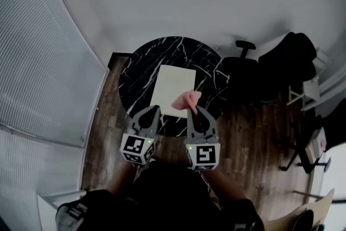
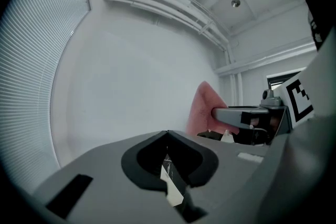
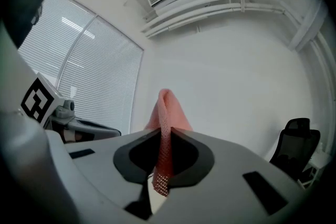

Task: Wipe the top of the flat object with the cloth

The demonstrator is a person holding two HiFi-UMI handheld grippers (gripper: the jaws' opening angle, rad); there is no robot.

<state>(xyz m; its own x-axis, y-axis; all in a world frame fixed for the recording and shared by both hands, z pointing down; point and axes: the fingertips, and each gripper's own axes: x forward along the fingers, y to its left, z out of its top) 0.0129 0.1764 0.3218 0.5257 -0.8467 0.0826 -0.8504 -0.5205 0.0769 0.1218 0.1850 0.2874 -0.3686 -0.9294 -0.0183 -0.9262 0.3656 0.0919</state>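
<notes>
Bunched pink mesh cloth (image 1: 186, 99), pinched by the right hand-held gripper (image 1: 195, 109), hangs over the cream flat object (image 1: 172, 86); left hand-held gripper (image 1: 153, 111) clenched, empty.

I count one round black table (image 1: 135, 70), one pale flat board (image 1: 172, 86) and one pink cloth (image 1: 186, 100). I have two grippers in view: the left gripper (image 1: 153, 112) and the right gripper (image 1: 195, 111). I can make out one black office chair (image 1: 241, 67) for certain.

We see a pink, net-woven cloth (image 3: 167, 107), a black counter (image 1: 138, 70) veined white like stone, a matt cream sheet (image 1: 172, 86), a wood floor (image 1: 243, 132), and matt grey plastic on the right gripper (image 3: 164, 139).
</notes>
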